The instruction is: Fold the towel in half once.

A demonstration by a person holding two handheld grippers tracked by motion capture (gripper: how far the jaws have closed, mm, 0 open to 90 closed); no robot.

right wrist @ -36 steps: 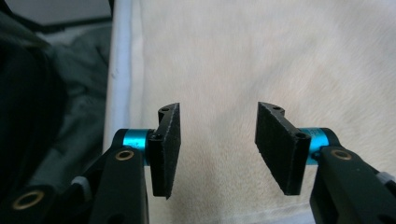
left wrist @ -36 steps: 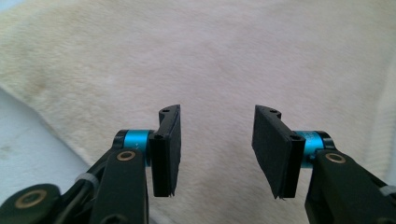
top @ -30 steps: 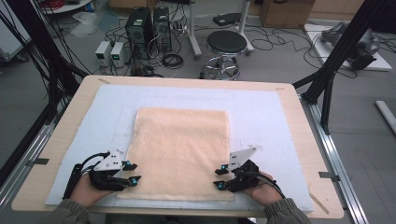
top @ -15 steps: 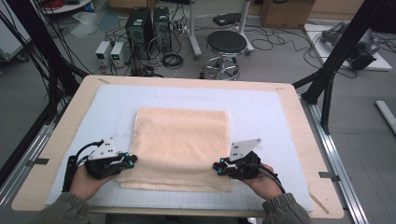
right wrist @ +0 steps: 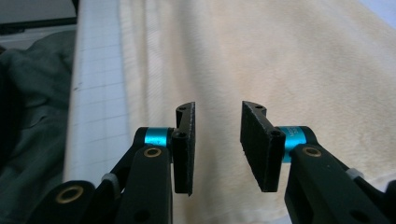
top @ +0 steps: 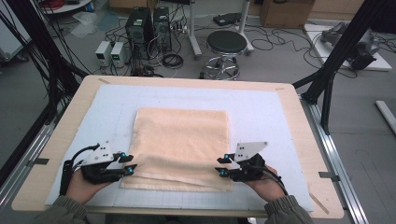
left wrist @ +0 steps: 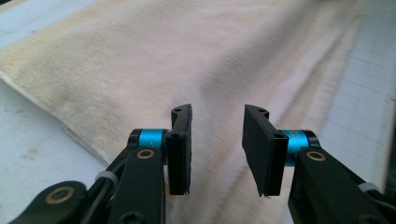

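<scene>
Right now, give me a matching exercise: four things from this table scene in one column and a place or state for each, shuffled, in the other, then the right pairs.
Things:
1. towel
2. left gripper
3. right gripper
4. round stool

Places or states:
A. on the floor beyond the far edge of the table
B. jaws apart at the towel's near right corner
C. lying folded on the white mat
D. jaws apart at the towel's near left corner

Pairs: 1-C, 2-D, 3-B, 4-A

Towel (left wrist: 233,56) far edge — blurred; forearms cut off below
</scene>
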